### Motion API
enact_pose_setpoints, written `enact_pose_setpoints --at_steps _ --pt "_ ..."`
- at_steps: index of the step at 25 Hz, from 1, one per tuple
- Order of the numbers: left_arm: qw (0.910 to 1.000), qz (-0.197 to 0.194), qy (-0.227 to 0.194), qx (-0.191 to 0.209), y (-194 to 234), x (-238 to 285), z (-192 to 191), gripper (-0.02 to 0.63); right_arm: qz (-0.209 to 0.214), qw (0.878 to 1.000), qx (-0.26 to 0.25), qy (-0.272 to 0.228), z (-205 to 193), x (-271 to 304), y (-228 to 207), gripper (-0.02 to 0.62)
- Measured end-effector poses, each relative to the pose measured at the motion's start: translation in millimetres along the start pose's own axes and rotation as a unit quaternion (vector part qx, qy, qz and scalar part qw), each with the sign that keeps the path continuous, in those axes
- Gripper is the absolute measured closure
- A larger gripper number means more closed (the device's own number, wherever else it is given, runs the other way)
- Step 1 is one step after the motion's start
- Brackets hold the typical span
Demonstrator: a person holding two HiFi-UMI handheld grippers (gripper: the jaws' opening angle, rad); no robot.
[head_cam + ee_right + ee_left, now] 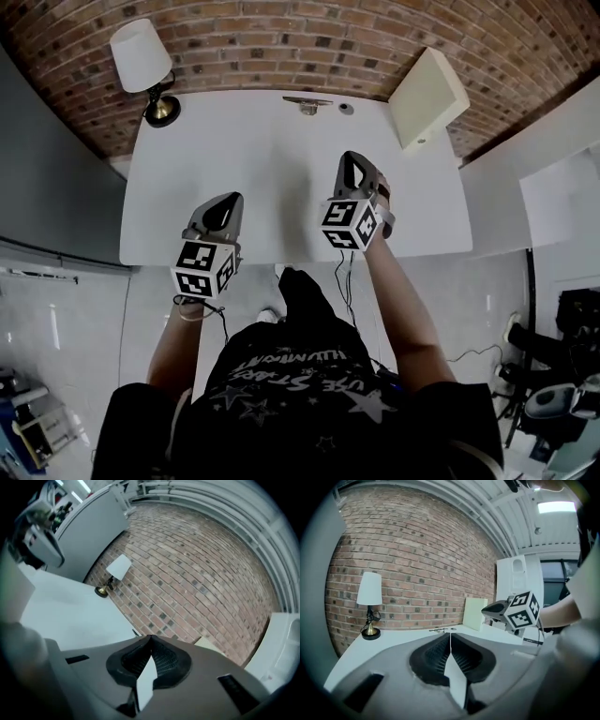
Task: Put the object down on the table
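Note:
My left gripper (231,200) hovers over the near edge of the white table (272,178). Its jaws are pressed together with nothing between them (450,633). My right gripper (349,157) is held a little further in, over the table's right half, shut and empty as well (150,637). A small metal object (307,101) lies at the table's far edge by the brick wall, with a small round piece (346,108) beside it. The left gripper view shows that metal object (440,630) straight ahead and the right gripper's marker cube (523,611) to the right.
A table lamp with a white shade (142,58) stands at the back left corner. A cream flat box (427,97) leans at the back right. A brick wall (309,42) runs behind the table. Grey floor and cables lie on my side.

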State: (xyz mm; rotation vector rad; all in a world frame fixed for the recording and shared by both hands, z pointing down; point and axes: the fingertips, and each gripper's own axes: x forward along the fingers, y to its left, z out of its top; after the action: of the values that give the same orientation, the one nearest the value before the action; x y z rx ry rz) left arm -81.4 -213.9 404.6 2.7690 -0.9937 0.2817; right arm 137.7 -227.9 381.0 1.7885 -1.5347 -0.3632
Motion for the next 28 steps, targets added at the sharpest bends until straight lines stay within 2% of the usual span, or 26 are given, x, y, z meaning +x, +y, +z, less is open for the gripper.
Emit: enact_pose_setpoints --at_steps 3,9,15,21,28 --pt "0.9998 -0.019 0.002 0.008 -17 -10 -8 0.584 0.037 0.997 0.067 0.0 -7 -37 13 0.594" --pt "0.9988 -0.044 0.021 -0.005 -59 -31 -38 0.584 0.082 0.992 0.092 0.019 -31 -101 53 0.594" --pt "0.9985 -0.047 0.028 -0.007 -85 -44 -50 0.584 0.091 0.987 0.131 0.012 -41 -126 64 0.594" --pt "0.9989 -0.027 0.037 -0.008 -105 -57 -63 0.584 0.111 0.981 0.158 0.016 -64 -148 61 0.594" --pt "0.9985 -0.021 0.05 -0.008 -158 -70 -78 0.584 0.106 0.98 0.168 0.023 -101 -187 43 0.594"
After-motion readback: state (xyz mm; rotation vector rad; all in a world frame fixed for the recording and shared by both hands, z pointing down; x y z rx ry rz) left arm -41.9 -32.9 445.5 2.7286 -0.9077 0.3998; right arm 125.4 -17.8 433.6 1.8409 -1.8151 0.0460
